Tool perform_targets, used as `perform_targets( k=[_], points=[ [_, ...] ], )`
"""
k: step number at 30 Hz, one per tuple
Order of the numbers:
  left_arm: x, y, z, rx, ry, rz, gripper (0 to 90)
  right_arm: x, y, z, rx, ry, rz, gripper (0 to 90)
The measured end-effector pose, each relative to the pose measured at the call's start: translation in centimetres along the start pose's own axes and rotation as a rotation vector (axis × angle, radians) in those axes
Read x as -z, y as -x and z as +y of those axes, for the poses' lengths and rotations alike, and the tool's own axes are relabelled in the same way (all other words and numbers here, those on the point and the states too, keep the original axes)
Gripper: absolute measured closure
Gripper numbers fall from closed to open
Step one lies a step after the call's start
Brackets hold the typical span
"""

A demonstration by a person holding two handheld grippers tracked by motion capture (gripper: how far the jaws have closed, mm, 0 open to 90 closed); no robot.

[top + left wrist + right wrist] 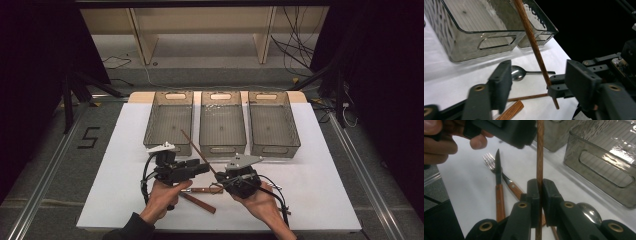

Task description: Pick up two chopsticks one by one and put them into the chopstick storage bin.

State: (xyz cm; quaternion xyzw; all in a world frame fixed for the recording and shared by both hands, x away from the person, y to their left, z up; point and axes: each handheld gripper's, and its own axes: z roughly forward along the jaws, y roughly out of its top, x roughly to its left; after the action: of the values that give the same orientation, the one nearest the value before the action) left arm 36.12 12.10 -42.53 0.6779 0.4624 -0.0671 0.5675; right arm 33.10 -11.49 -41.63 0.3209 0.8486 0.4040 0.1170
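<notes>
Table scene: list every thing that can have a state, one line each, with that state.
Chopstick: clamped in the right gripper, tilted up off the table.
Right gripper: shut on the chopstick.
Left gripper: jaws apart either side of the chopstick, not pressing it.
Three bins: upright, nothing seen inside.
Spoon: lying flat on the table.
Knife: lying flat.
Fork: lying flat, partly under the knife.
</notes>
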Motion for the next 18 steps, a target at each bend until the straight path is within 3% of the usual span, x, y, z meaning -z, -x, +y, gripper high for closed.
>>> perform_targets(
  k=[8, 18],
  points=[
    [-0.49, -0.08, 0.11, 0.025, -0.002, -0.054, 59.8, -0.08, -0.20, 0.05, 0.001, 0.018, 0.005, 85.0],
    [-0.94, -0.34, -0.16, 0.050, 0.001, -0.077, 75.2, -0.10, -0.44, 0.04, 0.004, 0.030, 0.014, 84.9]
  ],
)
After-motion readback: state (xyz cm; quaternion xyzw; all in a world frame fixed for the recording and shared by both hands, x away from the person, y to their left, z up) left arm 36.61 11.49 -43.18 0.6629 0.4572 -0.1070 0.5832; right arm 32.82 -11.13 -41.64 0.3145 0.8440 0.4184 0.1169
